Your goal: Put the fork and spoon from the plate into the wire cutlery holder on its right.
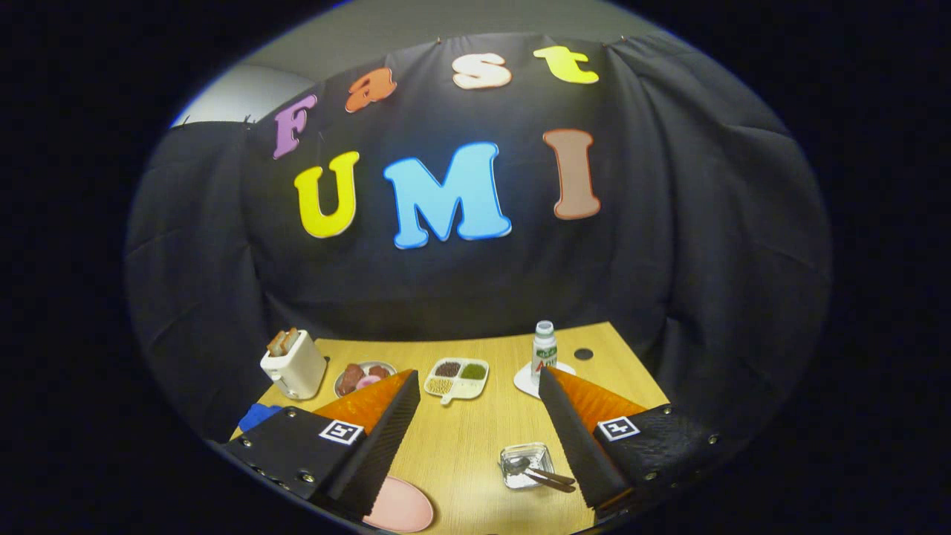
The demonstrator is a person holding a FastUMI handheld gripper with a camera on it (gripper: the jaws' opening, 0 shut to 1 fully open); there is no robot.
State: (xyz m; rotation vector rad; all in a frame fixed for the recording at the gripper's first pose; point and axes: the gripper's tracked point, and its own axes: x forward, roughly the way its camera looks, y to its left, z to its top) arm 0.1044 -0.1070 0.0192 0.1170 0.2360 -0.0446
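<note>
Gripper (pixel 479 438) spread wide above the table (pixel 461 446) — cutlery holder (pixel 526 465) between its fingers.

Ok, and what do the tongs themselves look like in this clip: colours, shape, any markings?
The tongs have two long wedge-shaped fingers that narrow to a point. Each has an orange outer face and a black ribbed gripping face on the inner side. Their bases are black blocks with small round screws, and each carries a white square tag with a black pattern. No cables or sleeves are visible.
</note>
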